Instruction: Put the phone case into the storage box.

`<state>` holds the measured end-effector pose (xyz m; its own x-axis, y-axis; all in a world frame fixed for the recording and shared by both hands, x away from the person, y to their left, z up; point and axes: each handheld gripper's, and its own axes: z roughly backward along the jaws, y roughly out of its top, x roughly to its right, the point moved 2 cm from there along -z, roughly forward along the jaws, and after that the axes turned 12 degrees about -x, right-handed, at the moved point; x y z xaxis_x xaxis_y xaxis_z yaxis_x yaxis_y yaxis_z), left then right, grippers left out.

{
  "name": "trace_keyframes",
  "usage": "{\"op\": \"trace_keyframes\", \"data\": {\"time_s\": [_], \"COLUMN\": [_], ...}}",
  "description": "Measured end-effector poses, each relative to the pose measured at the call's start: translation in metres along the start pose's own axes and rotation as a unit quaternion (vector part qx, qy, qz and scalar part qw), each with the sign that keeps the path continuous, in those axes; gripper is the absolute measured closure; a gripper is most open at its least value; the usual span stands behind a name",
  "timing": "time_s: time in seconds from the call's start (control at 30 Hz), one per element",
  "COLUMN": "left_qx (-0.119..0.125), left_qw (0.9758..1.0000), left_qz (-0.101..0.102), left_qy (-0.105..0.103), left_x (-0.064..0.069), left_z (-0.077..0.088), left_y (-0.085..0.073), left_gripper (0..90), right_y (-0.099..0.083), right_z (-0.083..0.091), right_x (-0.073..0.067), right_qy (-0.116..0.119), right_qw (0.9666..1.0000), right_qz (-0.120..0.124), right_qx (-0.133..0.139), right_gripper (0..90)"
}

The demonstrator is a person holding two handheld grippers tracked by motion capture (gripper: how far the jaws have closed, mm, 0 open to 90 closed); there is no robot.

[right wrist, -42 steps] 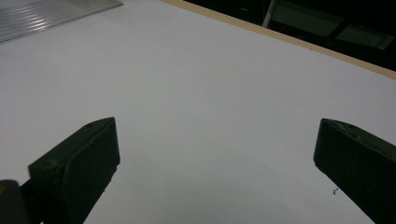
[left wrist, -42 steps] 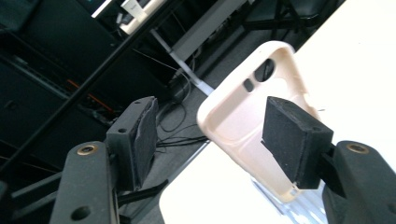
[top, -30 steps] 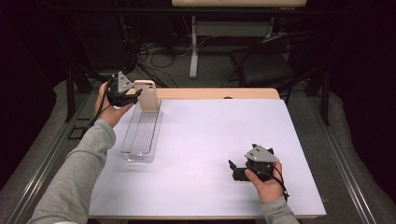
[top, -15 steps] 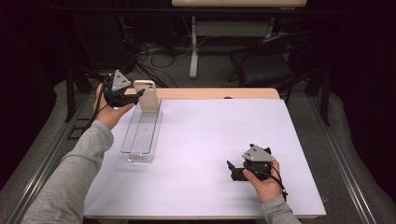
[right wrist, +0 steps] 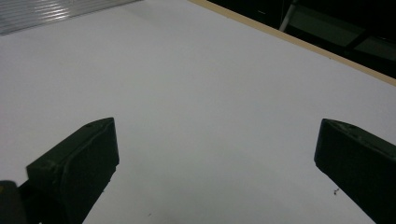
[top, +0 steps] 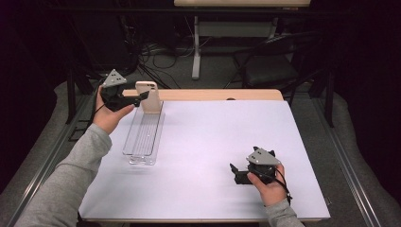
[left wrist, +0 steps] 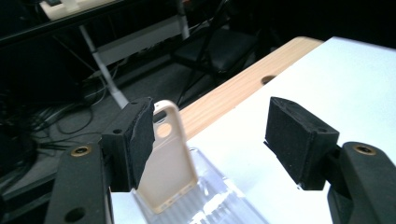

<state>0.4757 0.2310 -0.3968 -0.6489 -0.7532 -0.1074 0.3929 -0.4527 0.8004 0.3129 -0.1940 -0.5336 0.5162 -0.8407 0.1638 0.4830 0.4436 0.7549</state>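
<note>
A beige phone case [top: 150, 97] stands upright at the far end of a clear plastic tray [top: 142, 137]. My left gripper [top: 141, 98] hangs at the case's left side, a little above the table. In the left gripper view the case [left wrist: 170, 163] leans beside the left pad [left wrist: 140, 140], the other pad stands far off to the right, and the left gripper [left wrist: 212, 126] is open, its jaws having just been opening. My right gripper [top: 235, 173] rests on the white table near its front right, and the right gripper [right wrist: 215, 140] is open with nothing between its jaws.
The white tabletop [top: 213, 132] ends at a wooden strip [top: 222, 94] with a hole at the far edge. Beyond it stand a chair, a desk leg and cables on the floor. The tray's ribbed edge [right wrist: 56, 11] lies far ahead of the right gripper.
My left hand has drawn slightly left and up, while the phone case stays standing at the tray's far end. The right hand has not moved.
</note>
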Motion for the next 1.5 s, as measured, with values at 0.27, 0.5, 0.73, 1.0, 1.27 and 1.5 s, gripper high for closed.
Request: {"op": "trace_keyframes", "data": {"time_s": [0.27,0.5,0.73,1.0,1.27,1.5], "left_qx": [-0.007,0.005,-0.004,0.005,0.009,-0.011], "left_qw": [0.9993,0.9962,0.9949,0.9921,0.9915,0.9936], "left_qz": [0.024,0.058,0.06,0.077,0.068,0.037], "left_qy": [-0.029,-0.065,-0.081,-0.099,-0.111,-0.106], "left_x": [0.001,0.005,0.01,0.013,0.022,0.033], "left_z": [0.01,0.018,0.021,0.03,0.044,0.061], "left_y": [-0.001,-0.004,-0.007,-0.01,-0.013,-0.017], "left_gripper": [28.6,23.1,17.6,14.8,14.8,14.8], "right_y": [0.002,0.005,0.008,0.013,0.018,0.026], "right_z": [0.003,0.005,0.007,0.012,0.016,0.022], "right_x": [-0.002,-0.002,-0.002,0.002,0.004,0.003], "right_qy": [0.006,0.007,0.005,0.007,0.008,0.017], "right_qw": [0.9999,0.9999,0.9998,0.9995,0.9994,0.9995], "right_qz": [-0.005,-0.006,-0.005,-0.022,-0.027,-0.022], "right_qx": [0.007,0.014,0.016,0.024,0.018,0.012], "right_gripper": [0.0,0.0,0.0,0.0,0.0,0.0]}}
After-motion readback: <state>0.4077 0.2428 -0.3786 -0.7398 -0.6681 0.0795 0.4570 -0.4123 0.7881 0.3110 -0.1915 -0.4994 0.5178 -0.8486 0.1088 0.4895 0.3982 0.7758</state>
